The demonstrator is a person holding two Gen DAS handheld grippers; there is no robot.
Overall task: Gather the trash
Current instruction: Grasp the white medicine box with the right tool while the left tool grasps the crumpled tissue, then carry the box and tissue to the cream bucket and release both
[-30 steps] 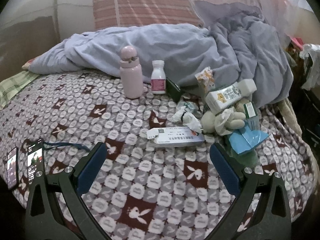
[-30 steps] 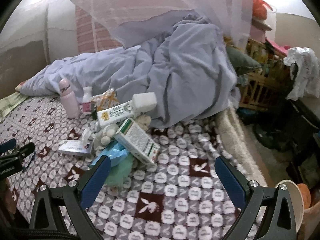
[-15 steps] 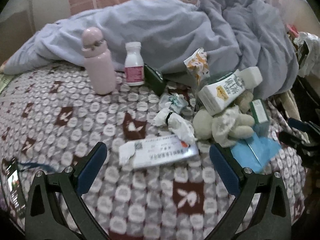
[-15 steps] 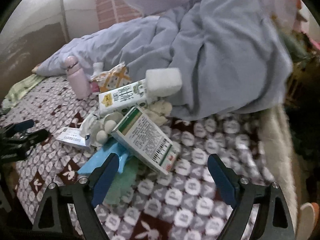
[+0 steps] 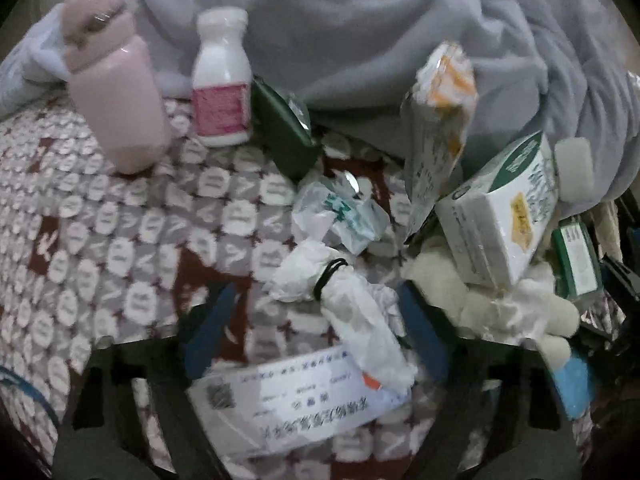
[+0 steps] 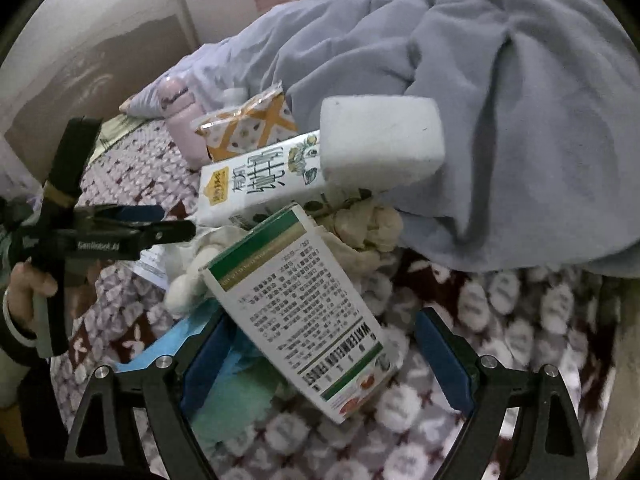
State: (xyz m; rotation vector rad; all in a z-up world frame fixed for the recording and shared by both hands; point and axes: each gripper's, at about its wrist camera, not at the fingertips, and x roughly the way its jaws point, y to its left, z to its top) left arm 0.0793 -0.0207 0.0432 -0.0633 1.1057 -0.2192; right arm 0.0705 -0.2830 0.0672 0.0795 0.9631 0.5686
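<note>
Nothing collected yet, judging by how it all lies. Left wrist view first: left gripper (image 5: 316,332) angled down over the patterned bedspread (image 5: 100,240), blue pads closing around a crumpled white tissue wad (image 5: 352,320) with a black hair tie around it, not pressing on it so far as can be told through the blur. Flat white medicine box (image 5: 296,400) lying right below that wad, a second crumpled wrapper with green print (image 5: 340,216) just behind it, snack bag (image 5: 440,112) and milk carton (image 5: 500,208) further right, all loose on the bed. Pink flask (image 5: 116,96) and white pill bottle (image 5: 222,80) standing upright at the back, probably not trash anyway. Over to the right wrist view: right gripper (image 6: 320,356) also closing, pads either side of the lower end of a green-and-white box (image 6: 296,312), with a clear gap showing on the right, so no grip. Same carton (image 6: 260,176) propped behind, a white foam block (image 6: 380,140) on its end, blue paper (image 6: 172,344) underneath. No bin or bag visible in either view. Pretty much the whole pile left to go.
</note>
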